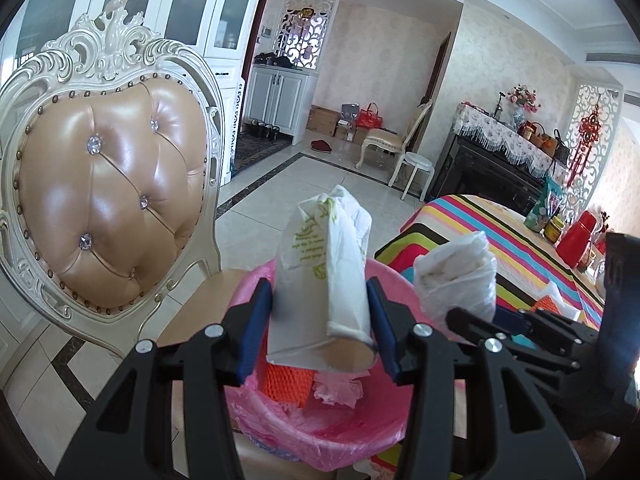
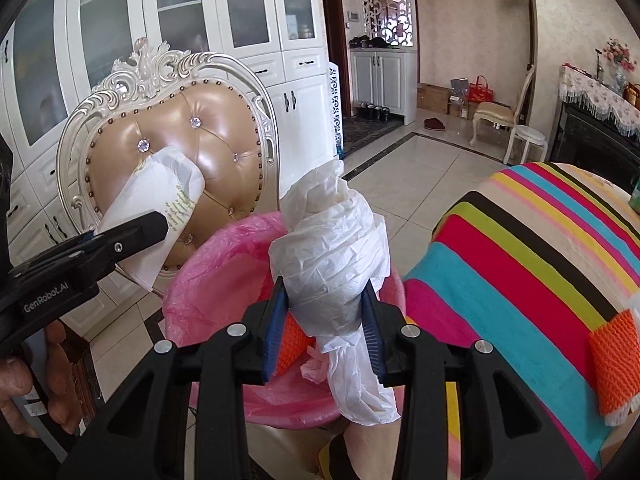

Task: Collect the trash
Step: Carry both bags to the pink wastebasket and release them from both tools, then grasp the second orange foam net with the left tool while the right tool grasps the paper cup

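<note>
Left gripper: jaws pinching paper carton, upright over bin.
Right gripper: jaws clamped on wadded white bag, just beside the carton.
Bin: pink-lined, on chair seat directly below both; orange mesh and scraps inside.
Edges: chair back close left, striped table edge close right.
Open room: tiled floor beyond.
</note>
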The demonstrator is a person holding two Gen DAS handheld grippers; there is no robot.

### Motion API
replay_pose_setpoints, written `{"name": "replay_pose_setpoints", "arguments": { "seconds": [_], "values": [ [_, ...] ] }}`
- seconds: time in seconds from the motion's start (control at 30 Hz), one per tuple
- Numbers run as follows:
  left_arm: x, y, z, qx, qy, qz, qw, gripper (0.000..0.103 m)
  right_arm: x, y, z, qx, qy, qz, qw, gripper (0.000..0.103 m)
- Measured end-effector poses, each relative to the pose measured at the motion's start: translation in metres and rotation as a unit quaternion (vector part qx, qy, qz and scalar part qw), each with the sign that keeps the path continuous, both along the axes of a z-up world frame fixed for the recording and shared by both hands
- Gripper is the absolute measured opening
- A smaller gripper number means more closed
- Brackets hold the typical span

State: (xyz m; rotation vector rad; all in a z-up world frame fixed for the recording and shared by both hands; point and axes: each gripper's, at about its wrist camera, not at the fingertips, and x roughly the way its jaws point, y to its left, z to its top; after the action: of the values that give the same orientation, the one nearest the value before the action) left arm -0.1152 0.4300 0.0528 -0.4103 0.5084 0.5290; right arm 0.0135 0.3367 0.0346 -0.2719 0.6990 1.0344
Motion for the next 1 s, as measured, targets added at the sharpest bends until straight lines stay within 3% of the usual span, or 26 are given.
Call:
{"name": "replay_pose_setpoints", "arguments": {
  "seconds": [0.07, 0.13, 0.17, 0.2, 0.23, 0.43, 0.63, 1.0],
  "values": [
    [0.0, 0.001, -0.001, -0.005, -0.002, -0.003, 1.0, 0.051, -0.001, 0.004, -0.003, -0.002, 0.001, 0.006, 1.0, 0.04],
    [0.0, 0.003, -0.002, -0.013, -0.005, -0.005, 0.9999, 0.059, -0.001, 0.007, -0.005, -0.004, 0.003, 0.008, 1.0, 0.048],
    [0.0, 0.004, -0.003, -0.015, -0.005, -0.005, 0.9999, 0.067, -0.001, 0.007, -0.005, -0.002, 0.002, 0.008, 1.0, 0.064],
    [0.001, 0.004, -0.004, -0.015, -0.006, -0.006, 0.9999, 0.067, -0.001, 0.006, -0.005, 0.002, -0.001, 0.005, 1.0, 0.078],
    [0.001, 0.004, -0.005, -0.017, -0.005, -0.005, 0.9998, 0.067, -0.002, 0.004, -0.004, 0.007, -0.012, -0.003, 1.0, 0.079],
    [-0.001, 0.0, -0.007, -0.02, -0.009, 0.001, 0.9998, 0.067, 0.006, -0.022, -0.006, 0.004, -0.023, -0.021, 1.0, 0.079],
    [0.019, -0.027, -0.007, -0.012, -0.015, -0.03, 0.9994, 0.07, 0.02, -0.088, -0.008, 0.006, -0.035, -0.079, 0.996, 0.082],
    [0.095, -0.122, -0.011, -0.012, -0.019, -0.141, 0.9898, 0.071, 0.043, -0.228, -0.008, 0.001, -0.049, -0.189, 0.981, 0.085]
  ]
}}
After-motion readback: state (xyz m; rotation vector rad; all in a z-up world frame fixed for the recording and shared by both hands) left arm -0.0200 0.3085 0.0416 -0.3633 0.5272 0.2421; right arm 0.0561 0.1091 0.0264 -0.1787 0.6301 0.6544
